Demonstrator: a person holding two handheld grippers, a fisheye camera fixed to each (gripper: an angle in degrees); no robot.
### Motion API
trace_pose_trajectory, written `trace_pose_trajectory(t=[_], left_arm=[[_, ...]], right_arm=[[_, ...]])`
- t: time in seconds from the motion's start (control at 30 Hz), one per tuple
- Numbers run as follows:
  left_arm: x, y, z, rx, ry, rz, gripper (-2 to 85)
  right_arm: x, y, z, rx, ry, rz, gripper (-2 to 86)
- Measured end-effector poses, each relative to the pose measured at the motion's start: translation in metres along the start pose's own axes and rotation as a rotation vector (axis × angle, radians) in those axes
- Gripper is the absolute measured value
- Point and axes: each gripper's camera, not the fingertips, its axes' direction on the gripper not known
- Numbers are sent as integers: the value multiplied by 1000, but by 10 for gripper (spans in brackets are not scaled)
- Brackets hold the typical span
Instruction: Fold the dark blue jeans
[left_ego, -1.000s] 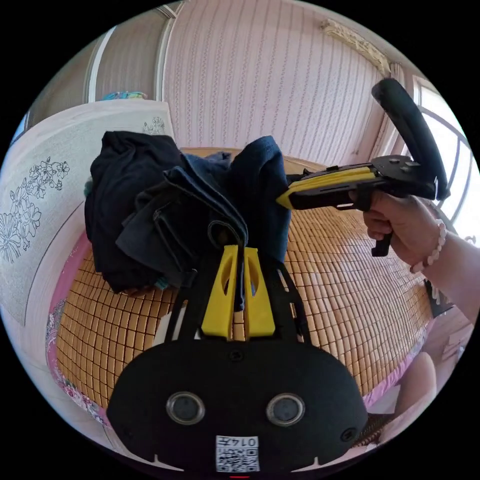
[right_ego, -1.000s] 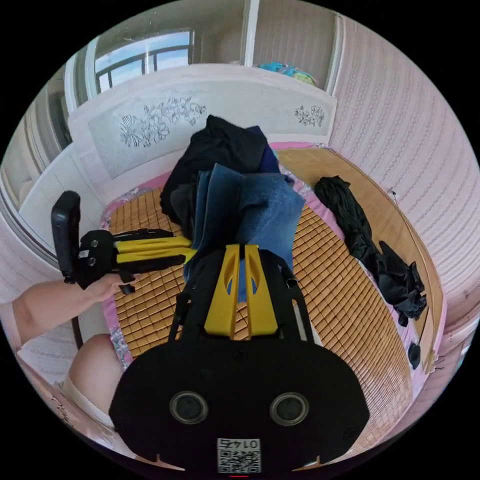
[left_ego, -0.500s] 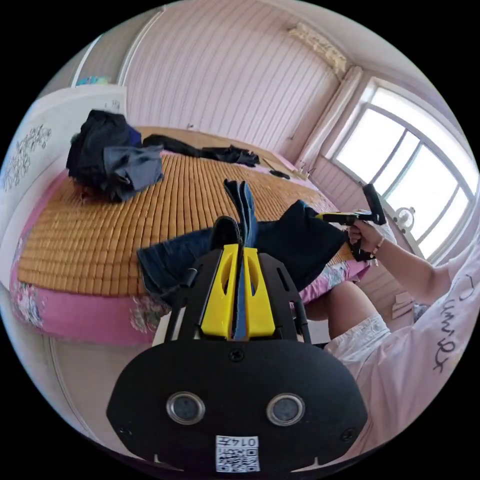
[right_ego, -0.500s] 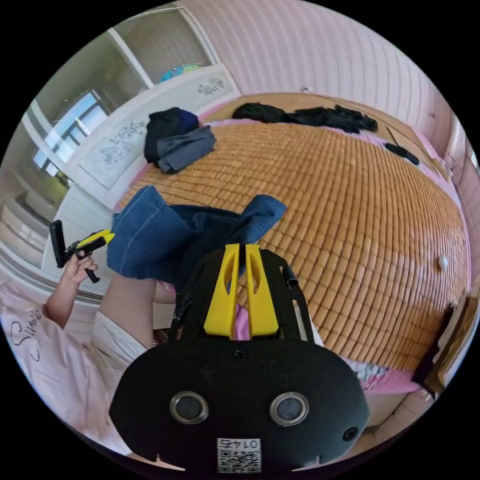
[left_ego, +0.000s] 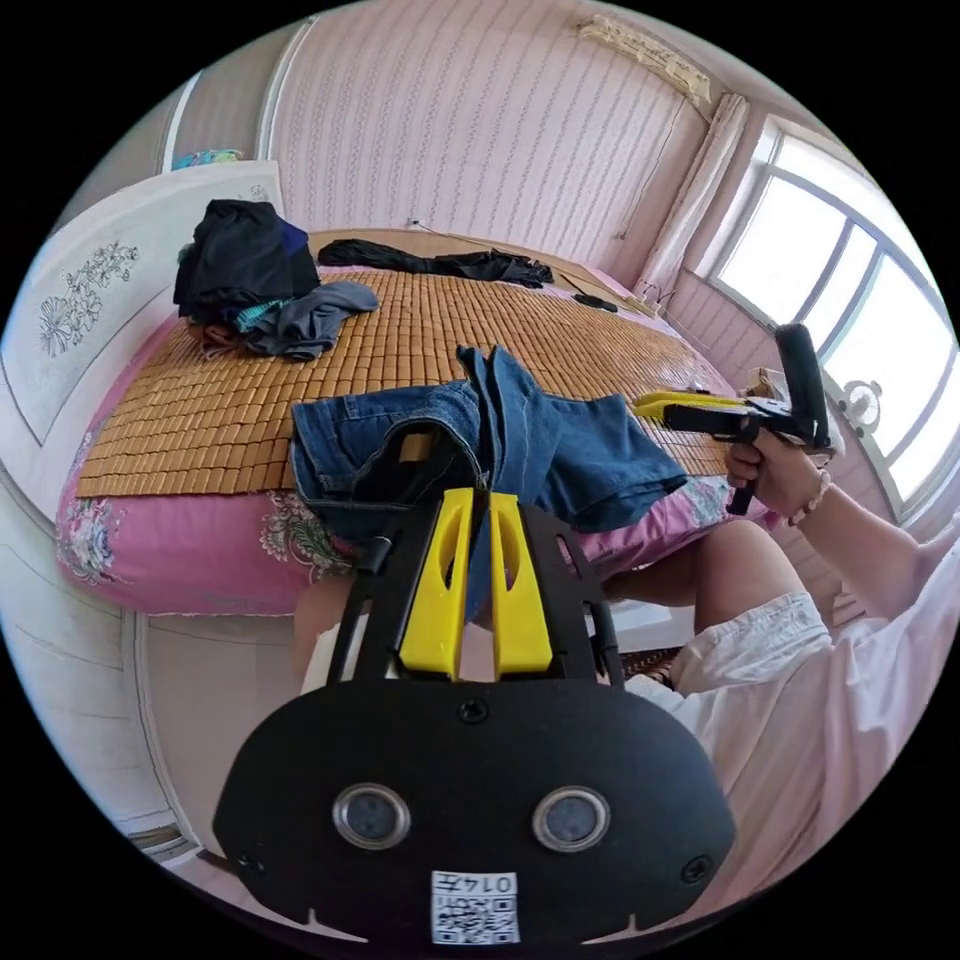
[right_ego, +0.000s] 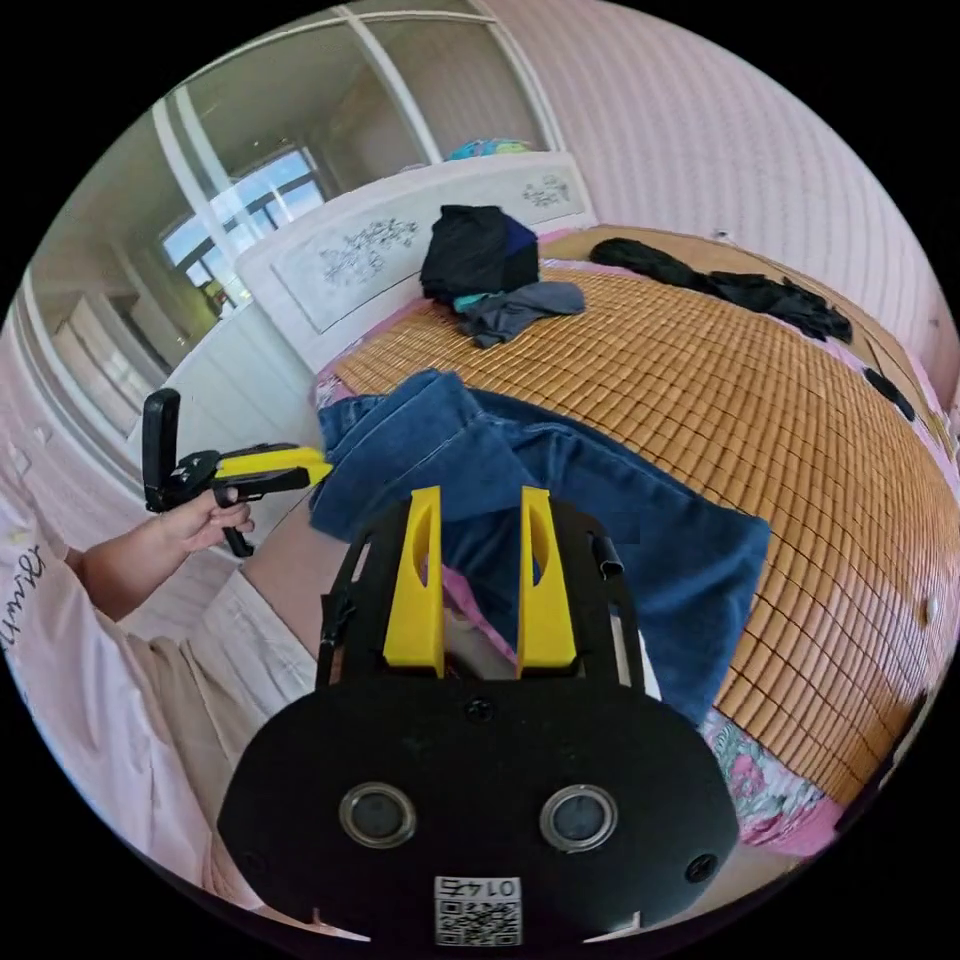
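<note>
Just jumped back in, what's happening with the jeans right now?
A person holds tongs in each hand at the near edge of a bed. The jeans lie crumpled on the bamboo mat, partly hanging over the edge, not folded yet. The left tongs are shut on a fold of denim. The right tongs are open above the jeans, gripping nothing. A pile of dark clothes sits near the headboard.

The bed (right_ego: 800, 800) carries a bamboo mat (right_ego: 700, 380) — jeans (right_ego: 600, 500) and dark clothes (right_ego: 480, 250) lie on it.
</note>
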Motion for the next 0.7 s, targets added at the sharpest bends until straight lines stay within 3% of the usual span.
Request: trace_pose_trajectory(t=[0.1, 0.23, 0.3, 0.43, 0.57, 0.7], left_arm=[[-19, 4, -17, 16, -80, -37, 0], [-58, 6, -32, 43, -56, -176, 23], [-67, 1, -31, 62, -62, -203, 60], [-84, -25, 3, -9, -60, -224, 118], [-98, -52, 48, -118, -19, -231, 125], [-119, -67, 106, -324, -101, -316, 116]], right_arm=[[-18, -14, 20, -10, -40, -75, 151], [-21, -42, 45, -23, 113, -229, 206], [-8, -53, 67, -102, 138, -204, 211], [10, -49, 117, -370, 50, -108, 161], [1, -23, 98, -332, 19, -153, 66], [7, 1, 51, -268, -72, -135, 39]])
